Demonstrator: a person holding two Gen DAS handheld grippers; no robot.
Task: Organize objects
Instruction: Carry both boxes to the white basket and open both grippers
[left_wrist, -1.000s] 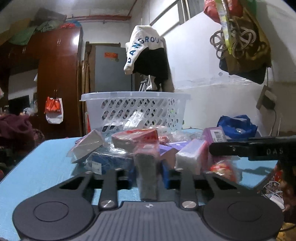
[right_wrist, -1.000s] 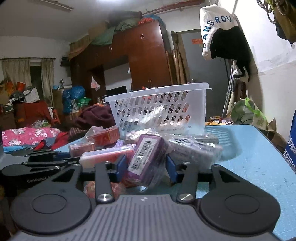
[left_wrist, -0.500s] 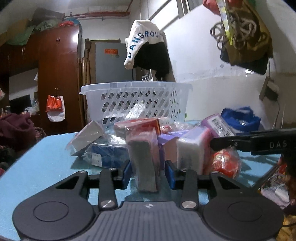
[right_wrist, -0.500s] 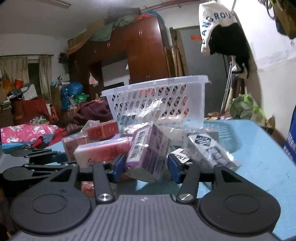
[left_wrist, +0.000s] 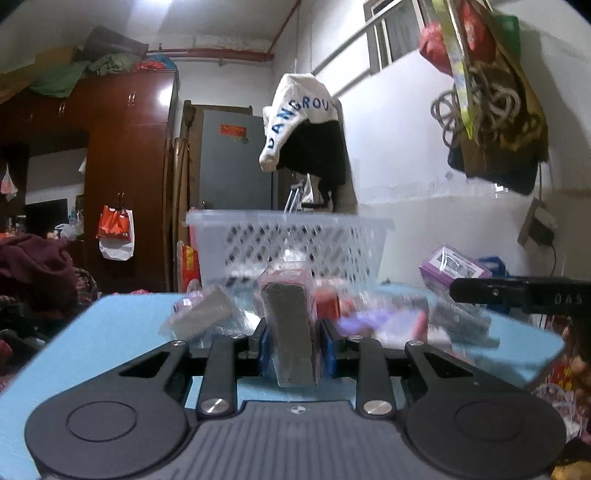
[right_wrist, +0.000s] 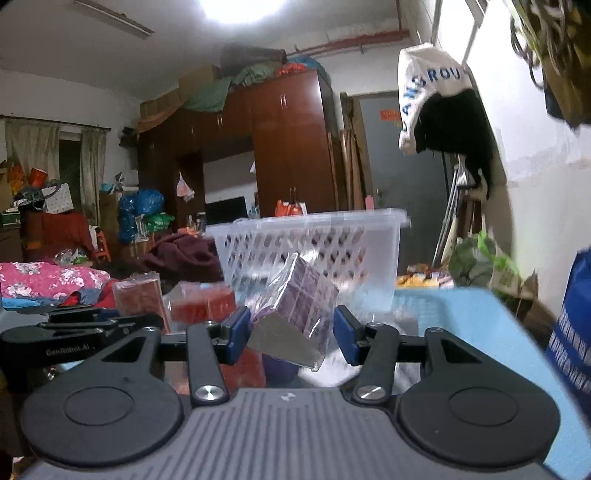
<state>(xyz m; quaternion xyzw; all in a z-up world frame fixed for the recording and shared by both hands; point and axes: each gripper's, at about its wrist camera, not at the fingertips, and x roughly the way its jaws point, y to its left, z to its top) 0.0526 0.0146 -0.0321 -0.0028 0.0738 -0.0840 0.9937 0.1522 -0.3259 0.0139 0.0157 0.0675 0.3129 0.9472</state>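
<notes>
I read "DANGROU" in blue on the white hanging garment. The left gripper body reads "GenRobot.AI", and the right gripper shows "DAS". The red sign on the grey door is unreadable.

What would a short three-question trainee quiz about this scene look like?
1. True or false: the left tool grips a pink packet.
2. What does the right tool hold? A) a red cup B) a purple packet C) nothing
3. Which white container stands behind the pile on the blue table?

Key: 1 true. 2 B, tilted between the fingers. 3 The basket.
</notes>
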